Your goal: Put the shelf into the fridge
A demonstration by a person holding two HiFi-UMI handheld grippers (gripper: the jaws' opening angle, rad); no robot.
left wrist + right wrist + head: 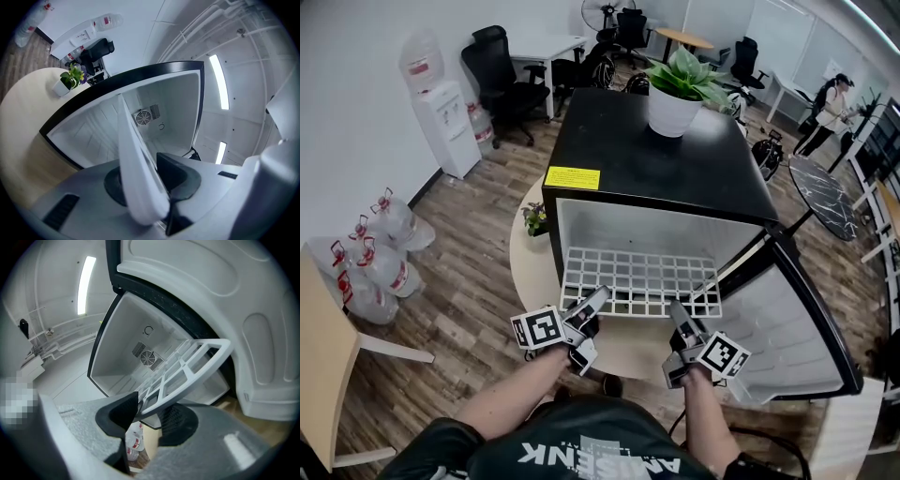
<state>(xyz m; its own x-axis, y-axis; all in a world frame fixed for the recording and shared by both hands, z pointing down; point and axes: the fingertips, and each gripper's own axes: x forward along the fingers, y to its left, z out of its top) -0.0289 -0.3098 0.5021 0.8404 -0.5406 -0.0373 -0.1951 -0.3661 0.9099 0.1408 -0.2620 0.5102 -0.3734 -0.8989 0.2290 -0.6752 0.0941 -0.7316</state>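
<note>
A white grid shelf lies flat, partly inside the open black mini fridge, its front edge sticking out toward me. My left gripper is shut on the shelf's front left edge; in the left gripper view the white shelf rim runs between the dark pads. My right gripper is shut on the front right edge, and the shelf stretches from its pads into the white fridge interior with a fan at the back.
The fridge door hangs open to the right. A potted plant stands on the fridge top. The fridge sits on a round wooden table with a small plant. Water jugs lie on the floor at left.
</note>
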